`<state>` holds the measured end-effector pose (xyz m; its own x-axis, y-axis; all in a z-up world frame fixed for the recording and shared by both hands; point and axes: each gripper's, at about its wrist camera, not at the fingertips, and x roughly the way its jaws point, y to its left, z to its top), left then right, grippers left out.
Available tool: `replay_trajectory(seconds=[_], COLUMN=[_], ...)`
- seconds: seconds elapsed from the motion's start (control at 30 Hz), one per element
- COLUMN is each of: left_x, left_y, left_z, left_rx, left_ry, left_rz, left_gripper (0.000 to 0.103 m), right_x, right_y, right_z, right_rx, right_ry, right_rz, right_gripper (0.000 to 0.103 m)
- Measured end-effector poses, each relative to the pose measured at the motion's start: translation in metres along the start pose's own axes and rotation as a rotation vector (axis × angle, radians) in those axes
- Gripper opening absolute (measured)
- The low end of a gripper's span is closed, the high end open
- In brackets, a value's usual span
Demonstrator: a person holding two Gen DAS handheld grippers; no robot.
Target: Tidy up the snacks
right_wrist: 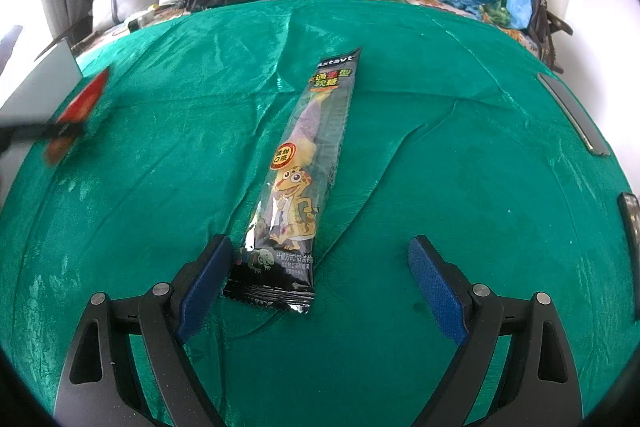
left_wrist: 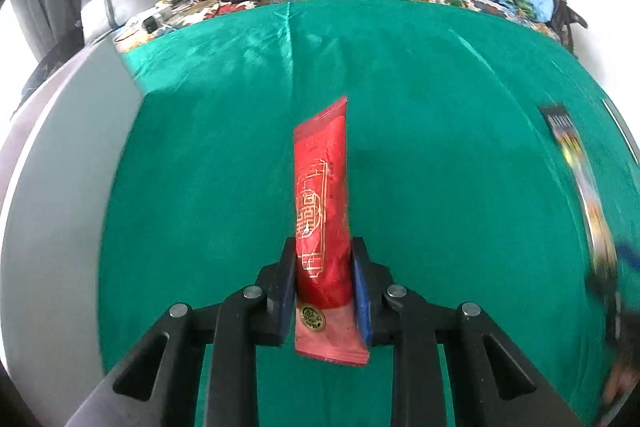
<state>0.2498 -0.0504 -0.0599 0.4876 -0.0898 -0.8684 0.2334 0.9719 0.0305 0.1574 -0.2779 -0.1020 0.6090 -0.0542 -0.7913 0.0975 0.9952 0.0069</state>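
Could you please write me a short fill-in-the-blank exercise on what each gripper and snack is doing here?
1. The left gripper is shut on the ____ snack packet.
2. The right gripper has its jaws ____.
3. The gecko gummy packet lies on the ____ cloth.
4. Its black end lies nearer the right gripper's ____ jaw.

Missing words: red; open; green; left

A wrinkled green cloth (right_wrist: 440,167) is covering the tabletop, and a long gecko-printed candy packet (right_wrist: 296,179) is lying flat on it near the middle.
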Motion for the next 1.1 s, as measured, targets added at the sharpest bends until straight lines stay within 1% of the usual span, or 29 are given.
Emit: replay_trajectory(seconds=[0.17, 0.23, 0.27, 0.3, 0.33, 0.37, 0.4, 0.47, 0.5, 0.53, 0.57, 0.63, 0.67, 0.7, 1.1], left_x=[-0.048, -0.054, -0.053, -0.052, -0.048, -0.045, -0.044, -0.041, -0.036, -0.028, -0.026, -0.022, -0.021, -0.020, -0.017], left_y=[0.000, -0.003, -0.005, -0.007, -0.010, -0.012, -0.015, -0.018, -0.018, -0.017, -0.014, -0.010, -0.010, -0.010, -0.009], left_z=[-0.068, -0.084, -0.091, -0.095, -0.097, -0.097, -0.096, -0.096, -0.096, -0.096, -0.095, -0.097, -0.099, -0.099, -0.099], left_rx=[-0.017, -0.014, -0.008, -0.006, -0.006, -0.009, -0.011, -0.004, -0.002, -0.012, -0.037, -0.053, -0.063, -0.062, -0.068], left_ry=[-0.012, -0.011, -0.011, -0.009, 0.000, -0.003, -0.015, -0.051, -0.047, -0.027, -0.046, -0.063, -0.086, -0.088, -0.097], left_rz=[-0.003, 0.004, 0.009, -0.002, -0.025, -0.040, -0.042, -0.034, -0.027, -0.026, -0.032, -0.009, -0.008, -0.003, -0.001], left_gripper=[0.024, 0.025, 0.029, 0.041, 0.051, 0.073, 0.087, 0.088, 0.088, 0.091, 0.097, 0.103, 0.103, 0.103, 0.103], right_x=[0.000, 0.000, 0.000, 0.000, 0.000, 0.000, 0.000, -0.001, -0.001, -0.001, -0.001, 0.000, -0.001, -0.001, -0.001], right_y=[0.000, 0.001, 0.000, 0.000, 0.000, 0.000, 0.000, 0.000, 0.000, 0.000, 0.000, 0.000, 0.000, 0.000, -0.001], right_z=[0.000, 0.000, 0.000, 0.000, 0.000, 0.000, 0.000, 0.000, 0.000, 0.000, 0.000, 0.000, 0.000, 0.000, 0.000], right_rx=[0.000, 0.000, 0.000, 0.000, 0.000, 0.000, 0.000, 0.000, 0.000, 0.000, 0.000, 0.000, 0.000, 0.000, 0.000], right_ry=[0.000, 0.000, 0.000, 0.000, 0.000, 0.000, 0.000, 0.000, 0.000, 0.000, 0.000, 0.001, 0.000, 0.000, 0.001], right_rz=[0.000, 0.000, 0.000, 0.000, 0.000, 0.000, 0.000, 0.000, 0.000, 0.000, 0.000, 0.000, 0.000, 0.000, 0.000], right_gripper=[0.092, 0.092, 0.092, 0.092, 0.092, 0.092, 0.092, 0.092, 0.092, 0.092, 0.092, 0.092, 0.092, 0.092, 0.092])
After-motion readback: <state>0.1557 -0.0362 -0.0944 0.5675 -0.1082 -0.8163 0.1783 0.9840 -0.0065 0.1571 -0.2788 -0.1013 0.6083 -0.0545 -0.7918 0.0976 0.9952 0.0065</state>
